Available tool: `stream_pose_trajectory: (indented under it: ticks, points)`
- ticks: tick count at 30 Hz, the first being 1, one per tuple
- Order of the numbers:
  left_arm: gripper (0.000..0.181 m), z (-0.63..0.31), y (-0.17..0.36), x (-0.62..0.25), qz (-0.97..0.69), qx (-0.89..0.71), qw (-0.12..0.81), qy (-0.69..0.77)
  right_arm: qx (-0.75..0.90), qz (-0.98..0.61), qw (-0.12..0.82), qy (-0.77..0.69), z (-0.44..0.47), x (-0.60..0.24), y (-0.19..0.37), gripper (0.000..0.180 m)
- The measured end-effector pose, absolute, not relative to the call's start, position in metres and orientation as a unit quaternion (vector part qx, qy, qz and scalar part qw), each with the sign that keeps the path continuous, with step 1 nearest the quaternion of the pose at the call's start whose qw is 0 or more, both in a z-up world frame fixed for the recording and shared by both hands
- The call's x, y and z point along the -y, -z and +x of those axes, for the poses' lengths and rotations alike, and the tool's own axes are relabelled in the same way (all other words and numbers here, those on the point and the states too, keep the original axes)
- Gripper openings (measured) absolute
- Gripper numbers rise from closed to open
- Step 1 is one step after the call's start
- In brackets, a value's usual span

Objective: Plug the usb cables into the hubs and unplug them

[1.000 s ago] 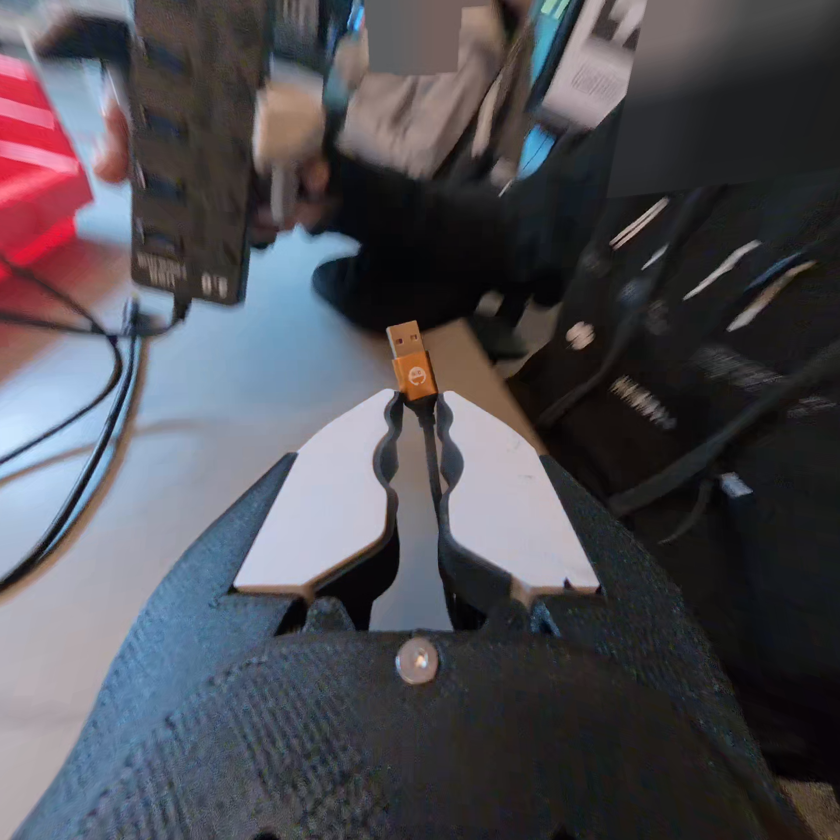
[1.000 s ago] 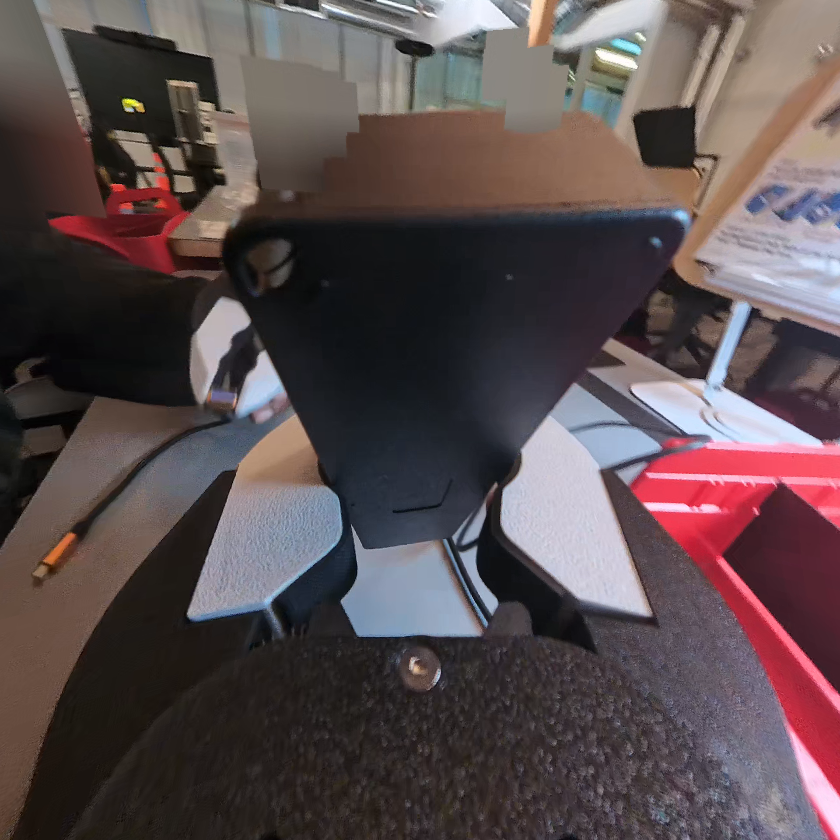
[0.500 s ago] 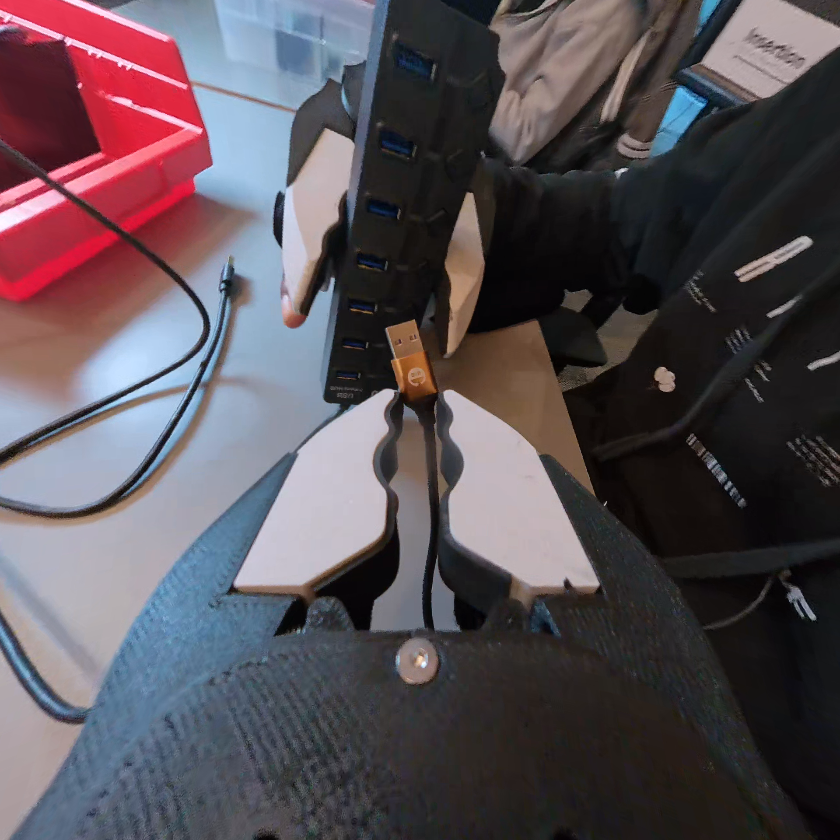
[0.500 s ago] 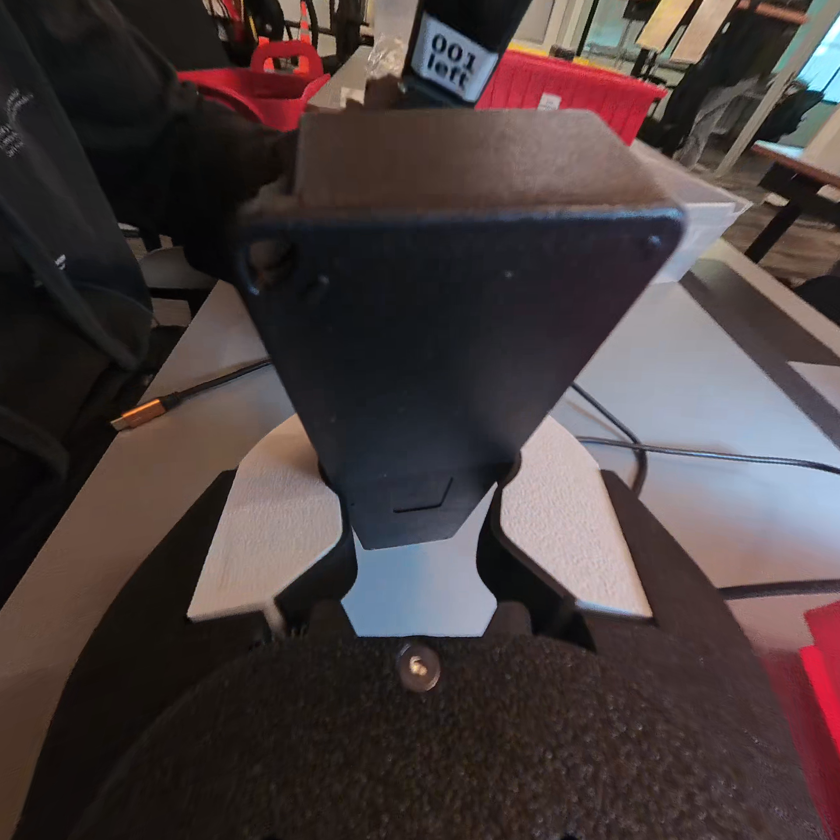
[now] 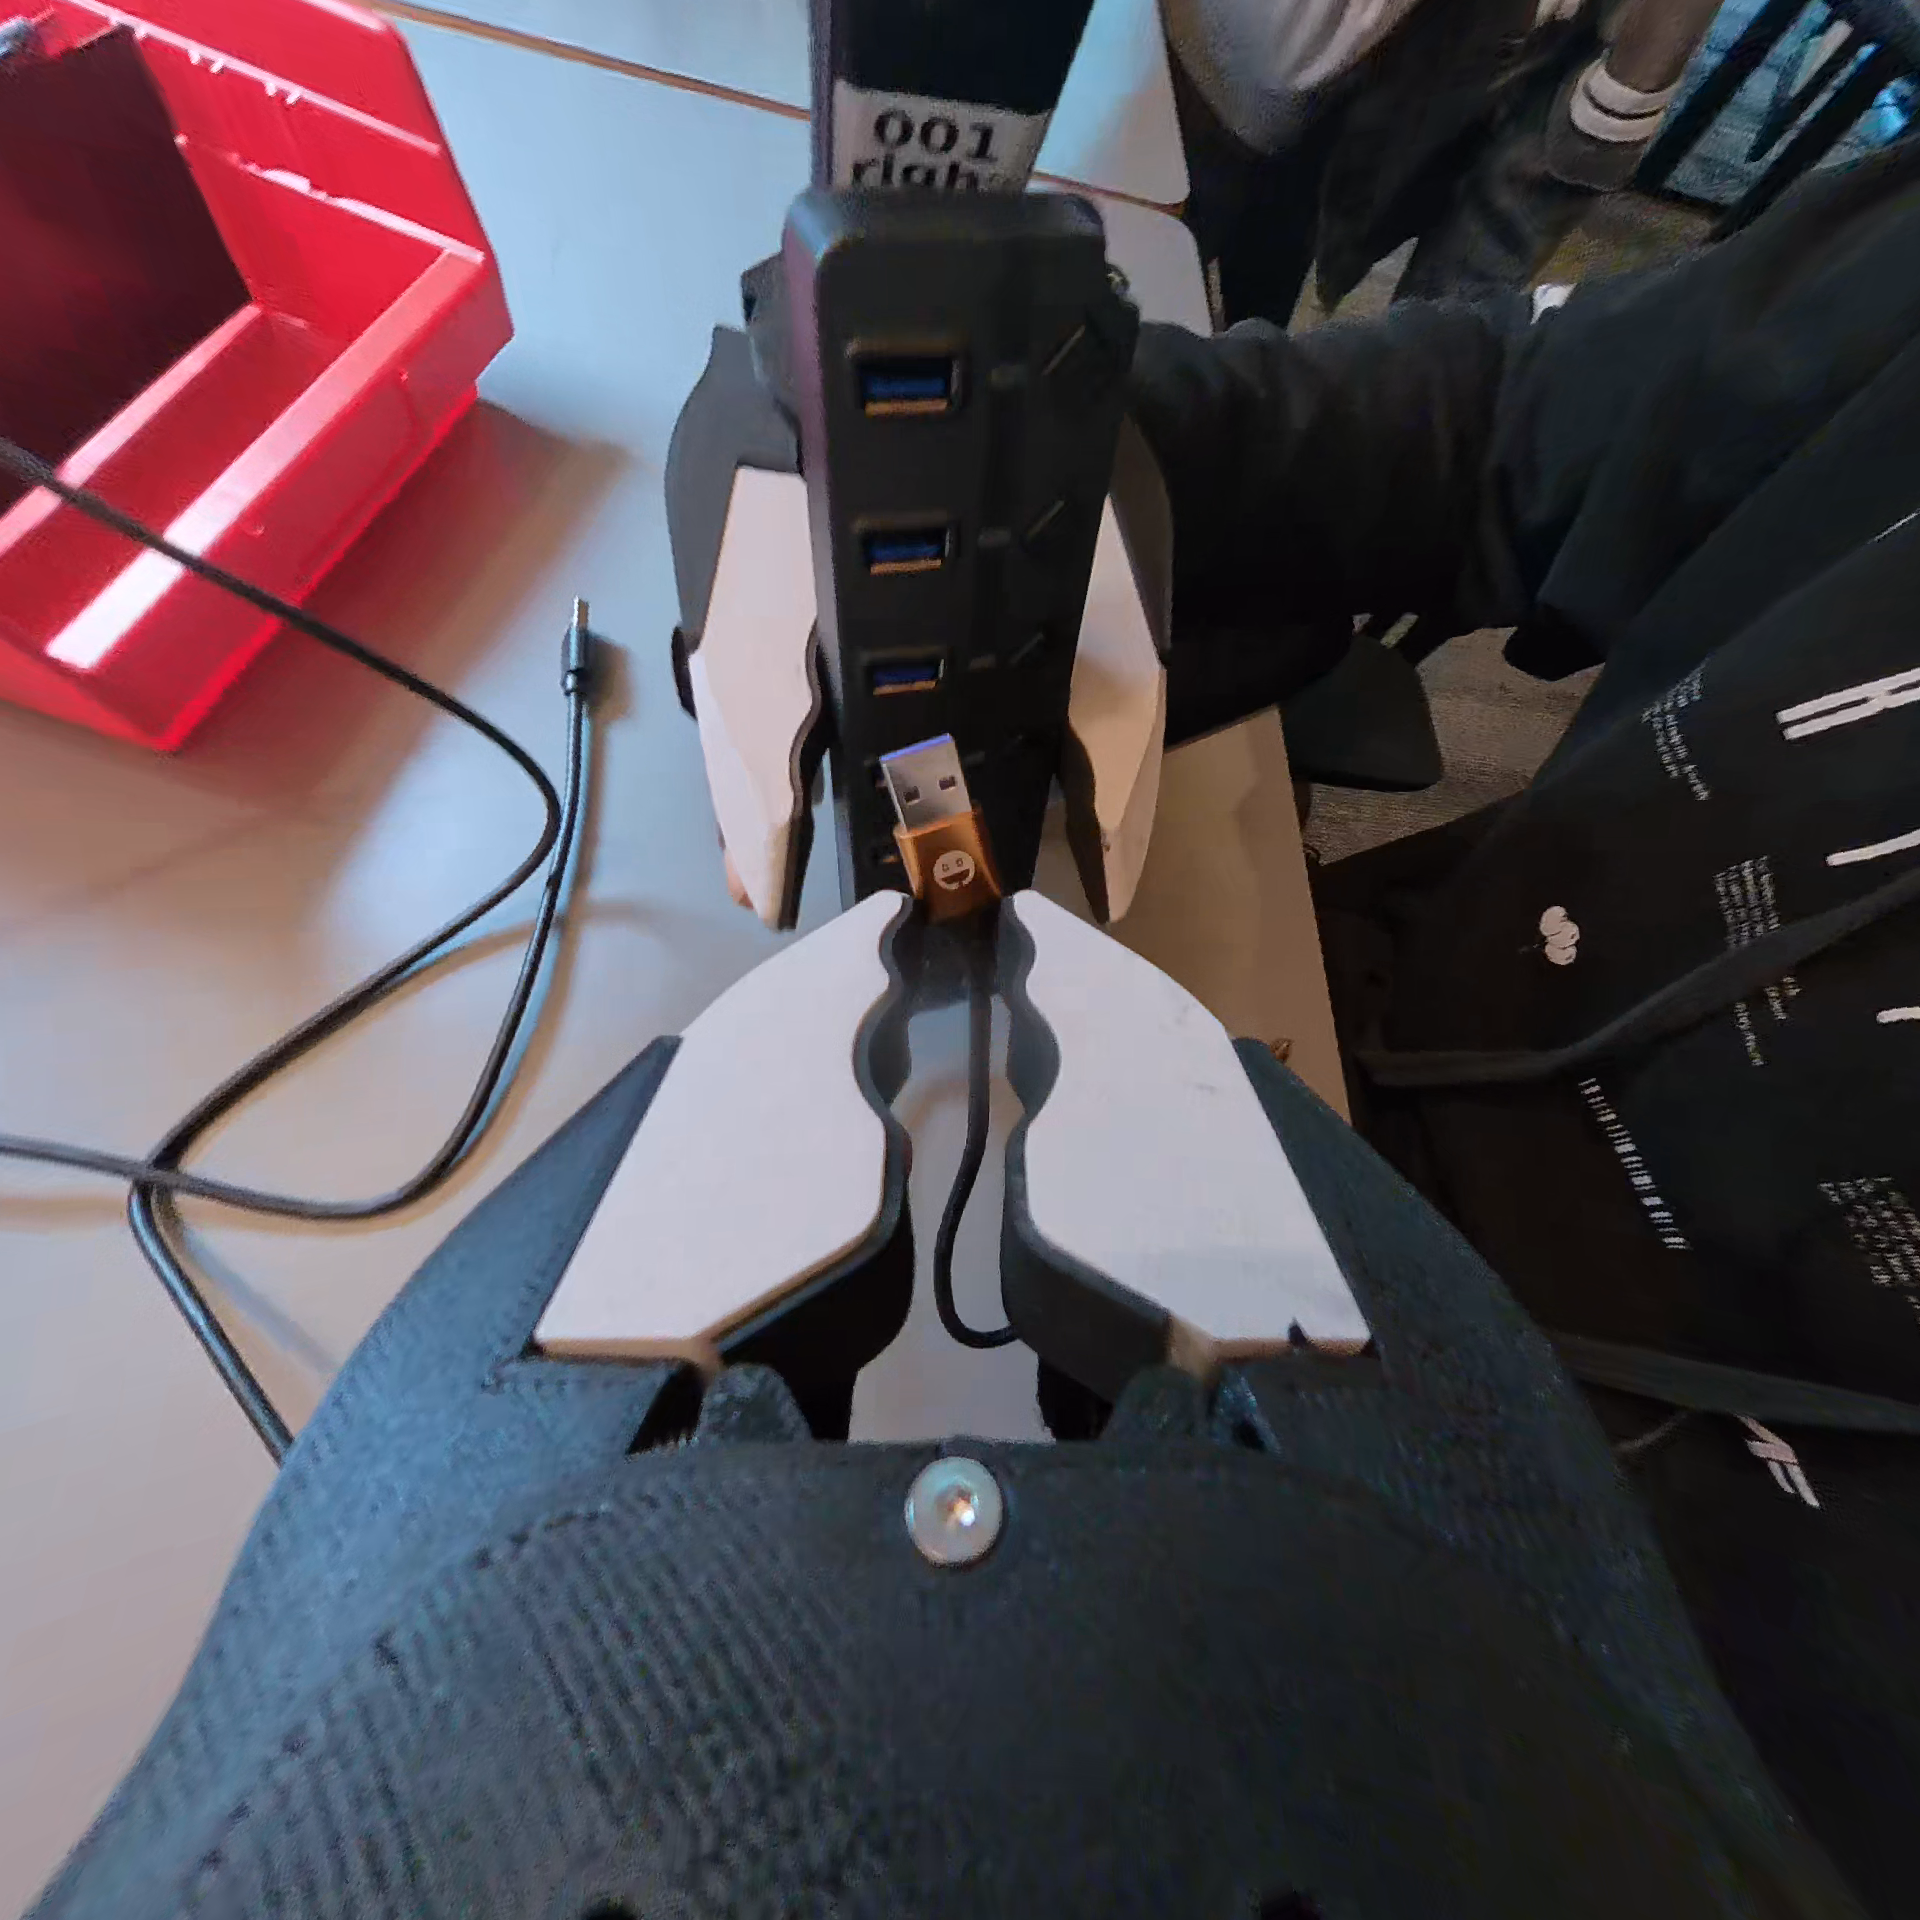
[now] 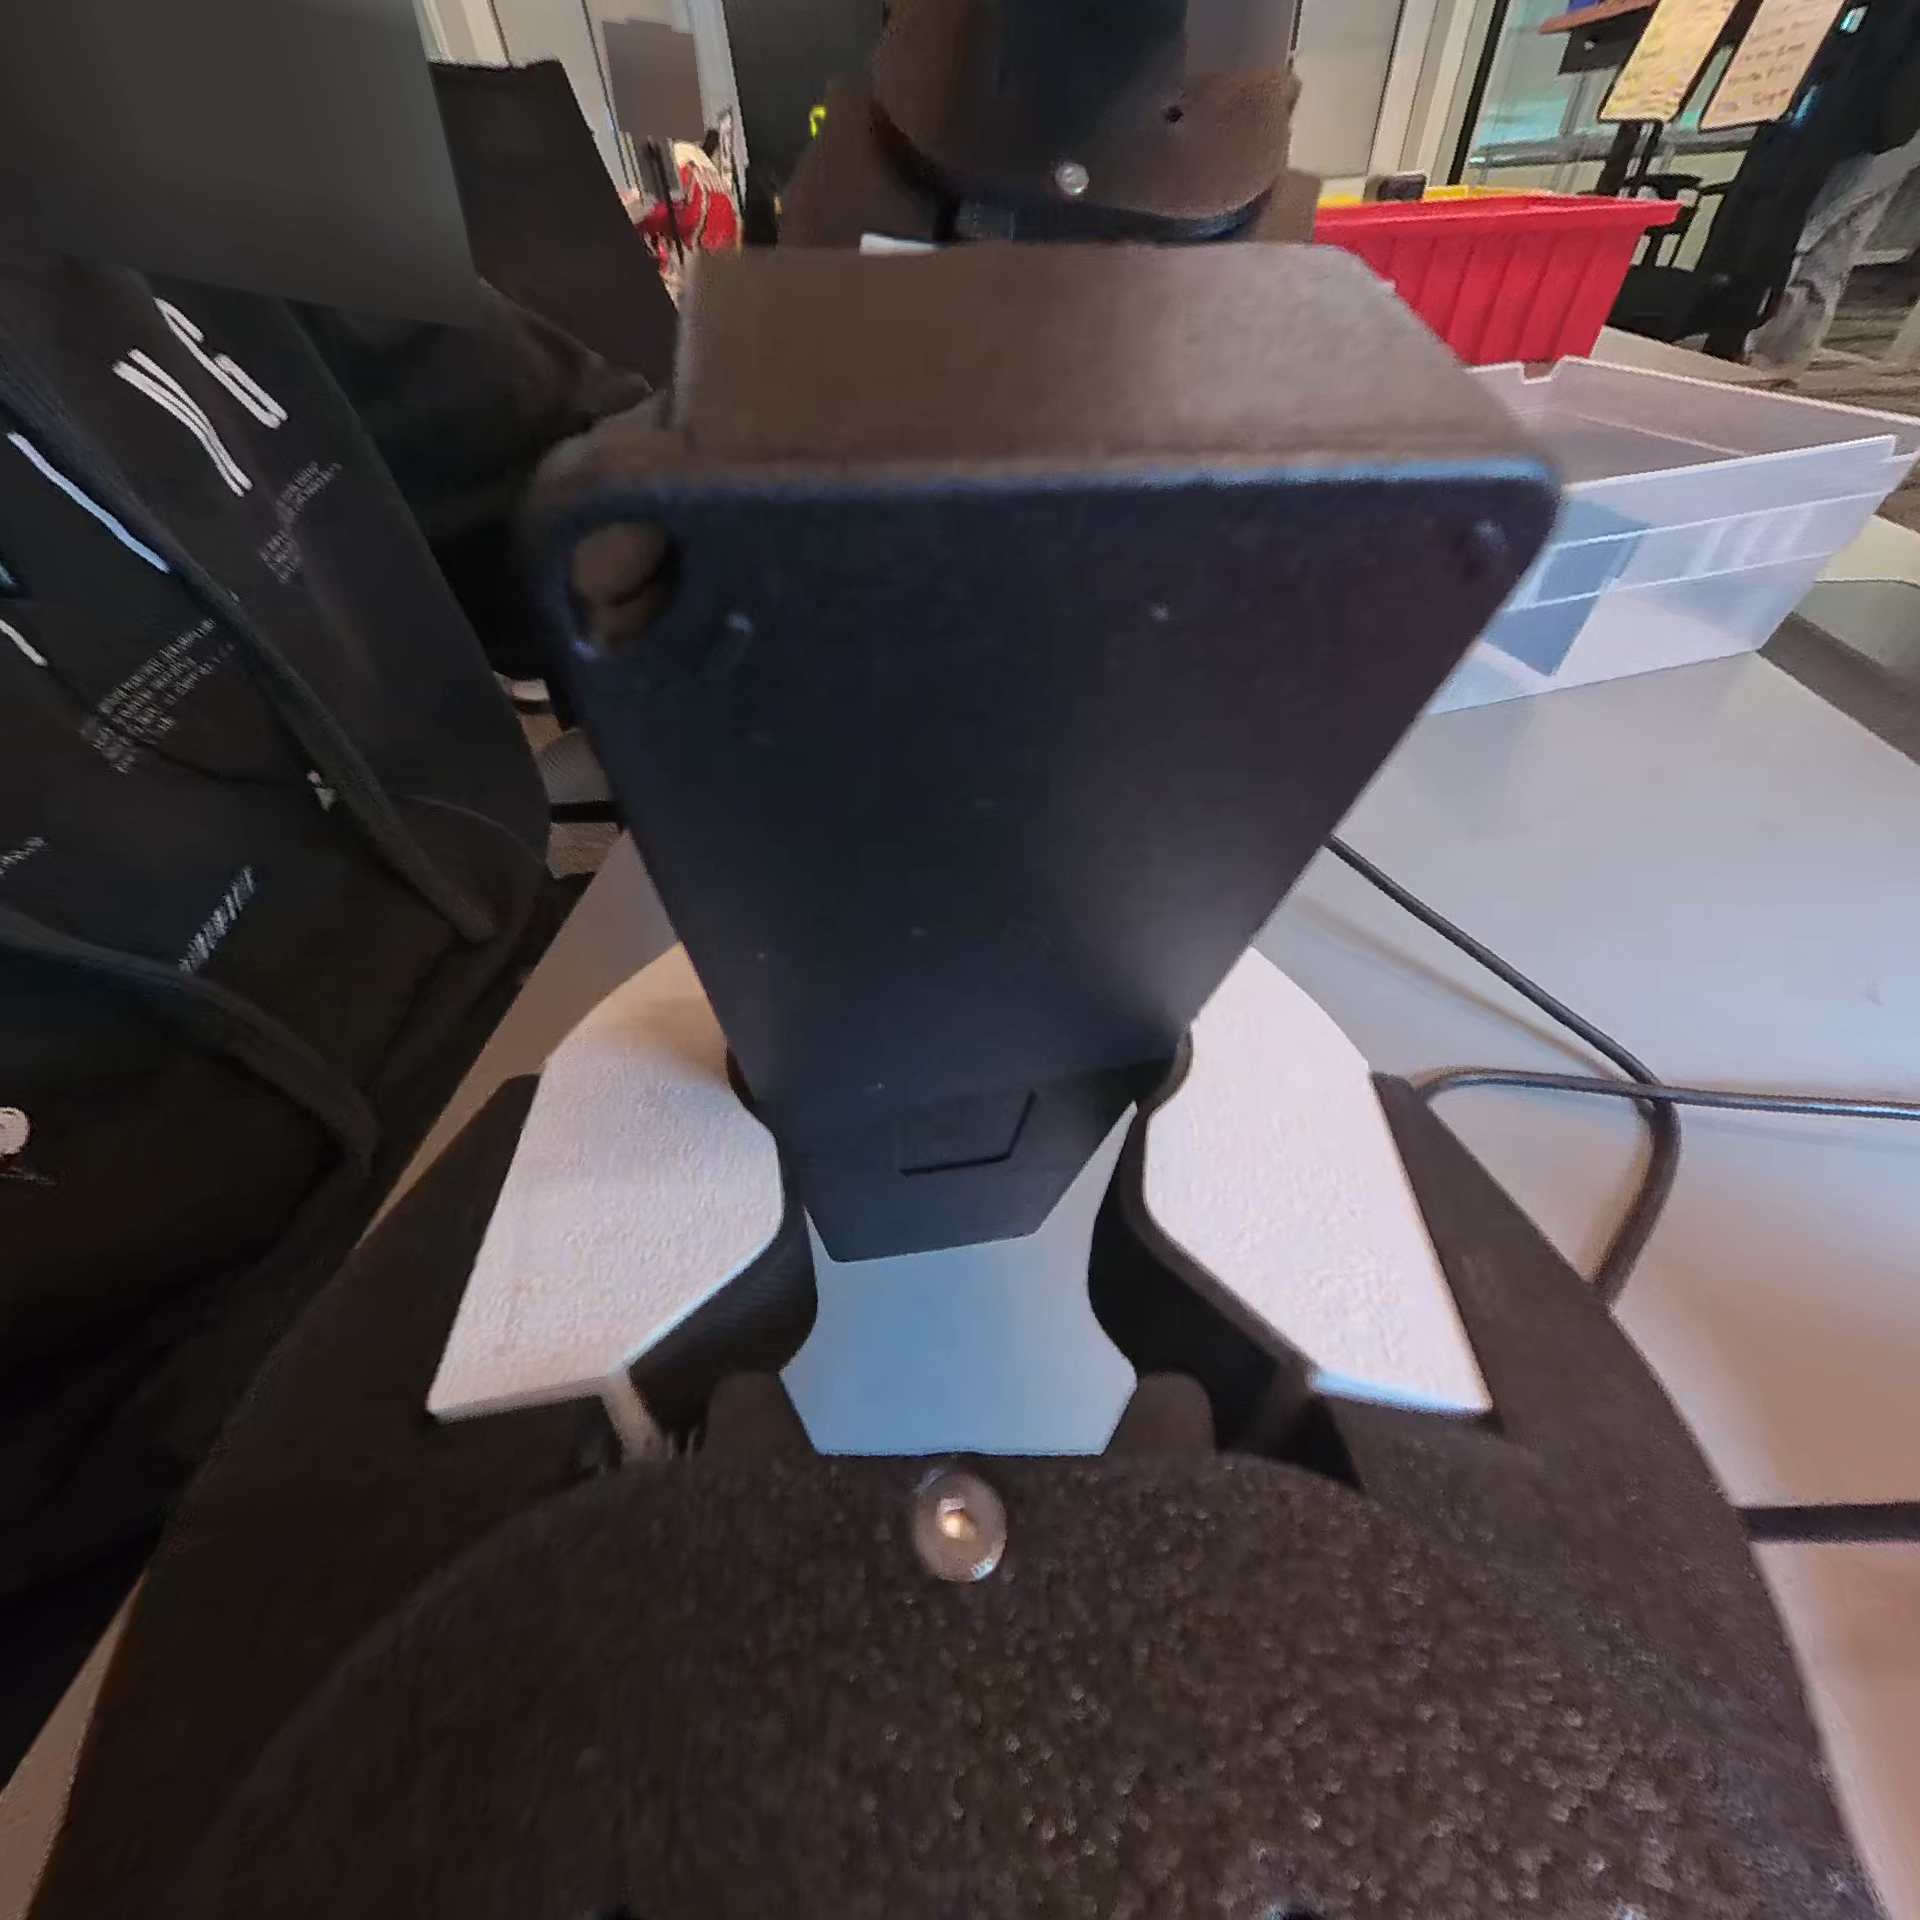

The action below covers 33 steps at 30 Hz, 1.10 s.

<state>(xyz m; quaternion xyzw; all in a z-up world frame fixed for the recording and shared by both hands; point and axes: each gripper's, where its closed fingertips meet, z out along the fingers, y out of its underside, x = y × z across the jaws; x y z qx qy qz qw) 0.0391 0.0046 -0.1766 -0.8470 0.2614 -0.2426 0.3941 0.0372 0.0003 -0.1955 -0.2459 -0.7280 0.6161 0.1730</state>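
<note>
In the left wrist view, the left gripper [image 5: 951, 914] is pinching its jaws nearly together on the plug [image 5: 940, 831], an orange metal shell with a silver tip that is sticking out past the white, wavy-edged fingers [image 5: 769, 1132]; its thin black cable [image 5: 966, 1164] is looping back through the narrow gap between them. The tip is sitting right at the hub [image 5: 956, 520], a long matte black bar with a column of blue ports, in front of a lower port; whether it is touching cannot be told. The right gripper [image 5: 925, 821] is clamping the hub upright from both sides. Left of the hub, a loose black cord [image 5: 499, 904] is curling over the pale table [image 5: 260, 935], with a glossy red bin [image 5: 208, 343] farther left. In the right wrist view, the right gripper [image 6: 961, 1049] is holding its jaws apart only by the hub's width, squeezing the hub [image 6: 1029, 779], whose flat, smooth back is filling the centre. Right of the hub, a clear plastic tray [image 6: 1704, 540] is sitting on the table [image 6: 1662, 883].
</note>
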Motion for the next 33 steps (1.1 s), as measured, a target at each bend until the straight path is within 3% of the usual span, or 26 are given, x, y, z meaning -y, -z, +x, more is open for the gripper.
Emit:
stream_pose_trajectory:
  ticks: [23, 28, 33]
  points:
    - [0.014, 0.048, 0.196, -0.02, -0.806, -0.316, 0.438, 0.242, 0.76, -0.25, 0.202, -0.564, 0.041, -0.003, 0.208, 0.066]
    - [0.014, 0.013, 0.159, -0.031, -0.788, -0.269, 0.519, 0.193, 0.738, -0.282, 0.246, -0.561, 0.033, -0.025, 0.197, 0.066]
    - [0.014, -0.075, 0.088, -0.031, -0.754, -0.159, 0.638, 0.01, 0.697, -0.333, 0.322, -0.548, 0.021, -0.063, 0.18, 0.066]
